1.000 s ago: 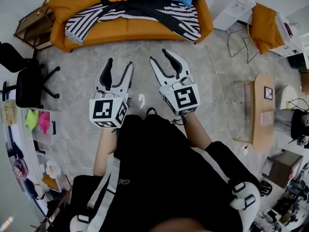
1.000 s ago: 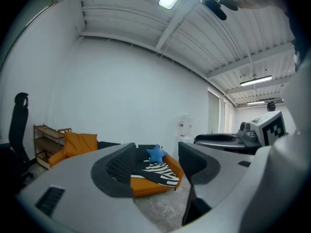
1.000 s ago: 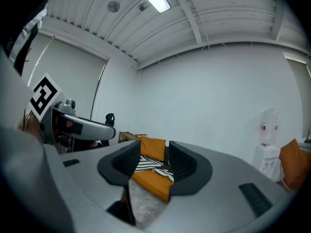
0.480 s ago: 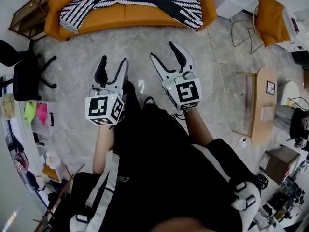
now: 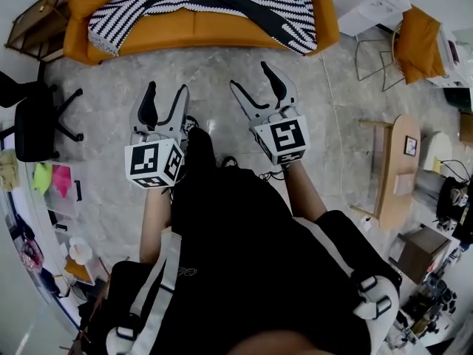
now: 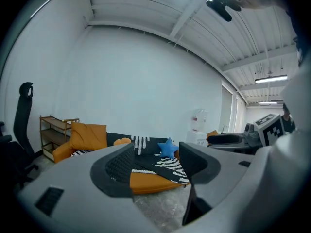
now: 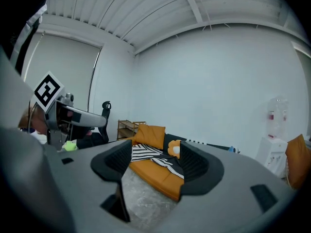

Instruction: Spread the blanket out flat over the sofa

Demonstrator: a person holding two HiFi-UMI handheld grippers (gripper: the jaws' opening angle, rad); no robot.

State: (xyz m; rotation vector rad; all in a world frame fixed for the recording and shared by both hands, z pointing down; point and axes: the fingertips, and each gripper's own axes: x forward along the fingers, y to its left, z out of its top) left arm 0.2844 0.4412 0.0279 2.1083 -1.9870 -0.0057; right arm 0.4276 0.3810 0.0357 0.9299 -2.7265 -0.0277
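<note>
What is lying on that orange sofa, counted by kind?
Striped blanket: 1
Square orange cushion: 1
Orange flower cushion: 1
Blue star cushion: 1
Total: 4

sofa [image 5: 199, 32] back, blanket [image 5: 126, 21] top cropped by edge
</note>
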